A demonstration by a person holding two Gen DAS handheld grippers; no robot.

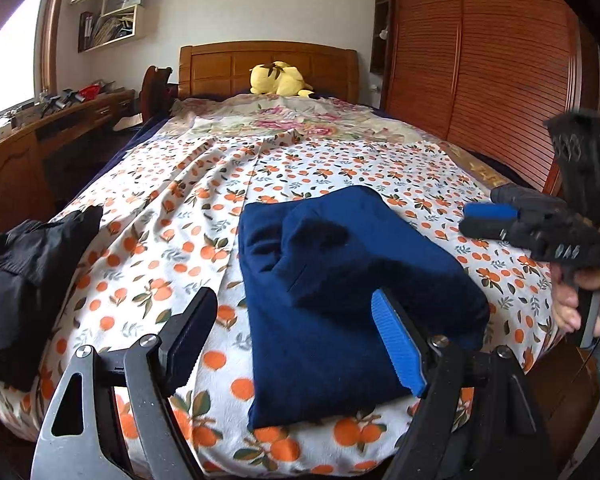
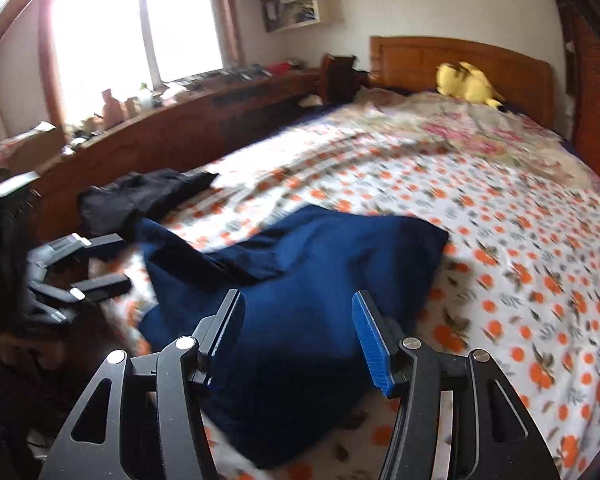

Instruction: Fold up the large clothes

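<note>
Nearby, 2 open claws (both empty) over folded navy garment

On the bed we count one folded navy garment, one black garment at its left edge, and one yellow plush toy at the headboard.

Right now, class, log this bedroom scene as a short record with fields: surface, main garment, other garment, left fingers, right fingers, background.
surface: bed with orange-print sheet
main garment: navy garment, folded, lying on the sheet
other garment: black garment, bunched at the bed's edge
left fingers: left gripper open, nothing between them
right fingers: right gripper open above the navy cloth, not gripping
background: yellow plush toy by the headboard
</note>
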